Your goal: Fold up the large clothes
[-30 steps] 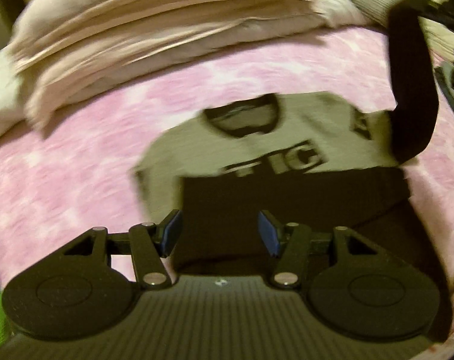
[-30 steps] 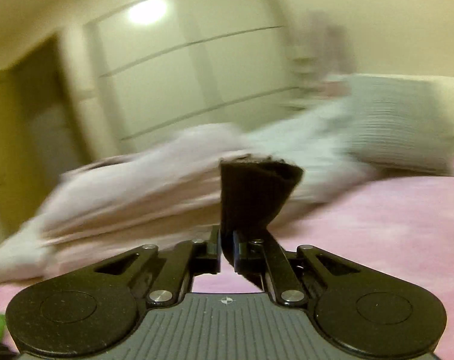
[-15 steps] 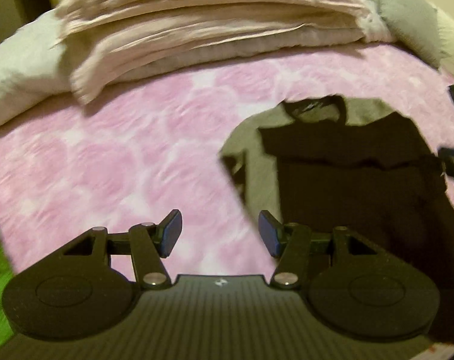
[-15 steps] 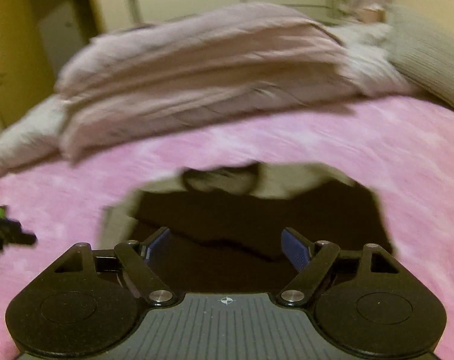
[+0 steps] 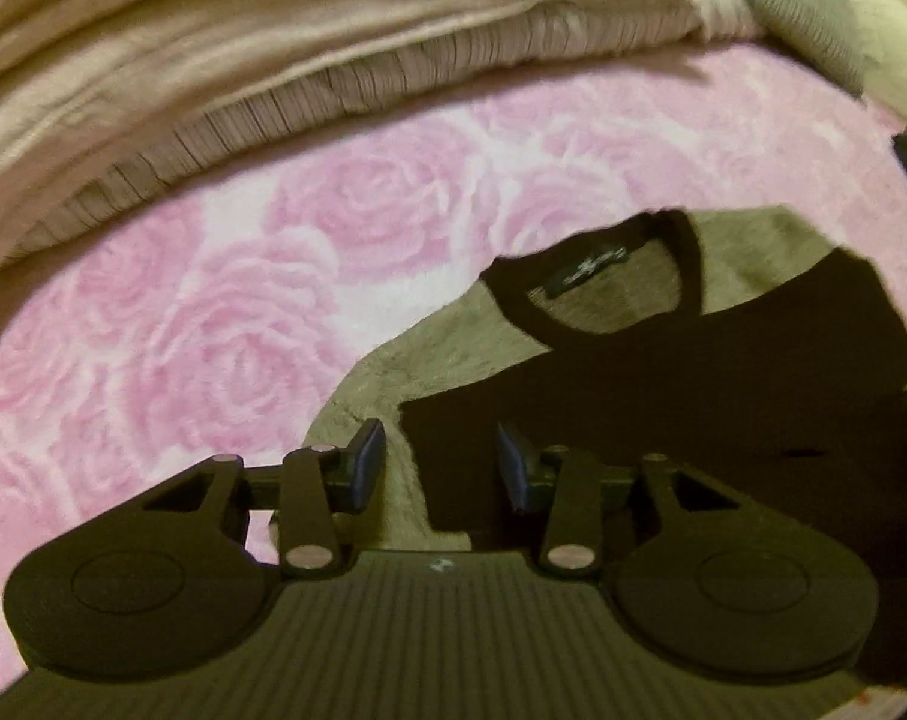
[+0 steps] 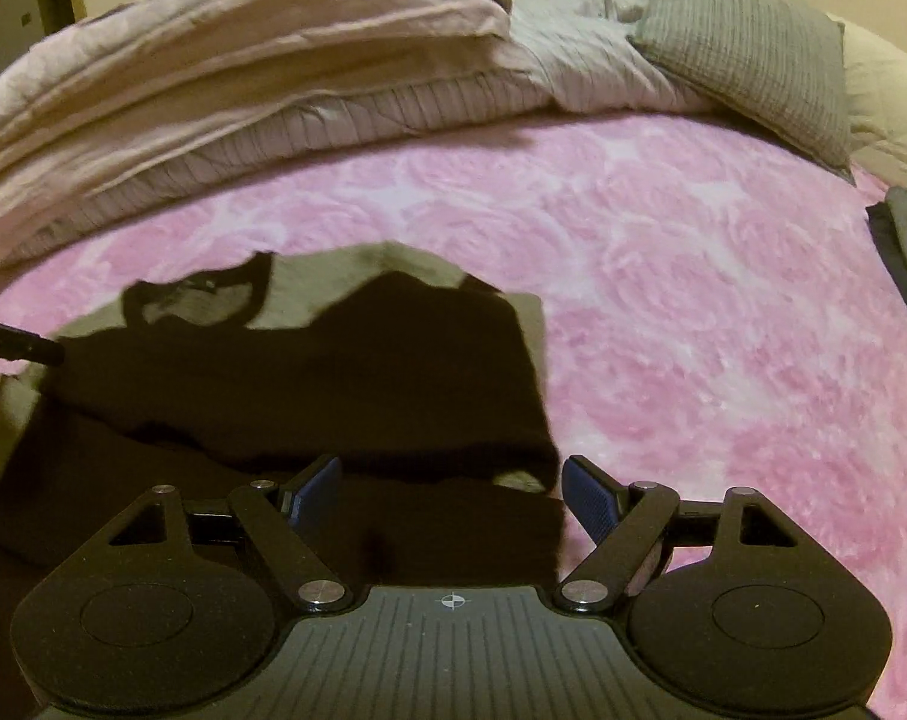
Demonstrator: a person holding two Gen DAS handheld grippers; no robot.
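Note:
A grey-and-black sweater [image 5: 723,372] [image 6: 309,372] lies folded on the pink rose-patterned bed cover [image 5: 225,324] [image 6: 693,300], its black collar [image 5: 585,312] toward the pillows and black sleeves laid across the grey chest. My left gripper [image 5: 438,468] is open, low over the sweater's left edge with grey fabric between its blue pads. My right gripper [image 6: 450,495] is open over the sweater's lower right corner, nothing pinched. The tip of the left gripper [image 6: 27,348] pokes in at the left of the right wrist view.
A stack of folded beige bedding [image 5: 273,48] [image 6: 225,78] lies behind the sweater. A grey waffle pillow [image 6: 747,54] leans at the back right. Dark folded clothes [image 6: 903,240] sit at the right edge. Pink cover spreads open to the right of the sweater.
The right gripper let go of the black sleeve, which now lies across the sweater. Both grippers came down closer to the sweater; the left has moved right, onto its left edge.

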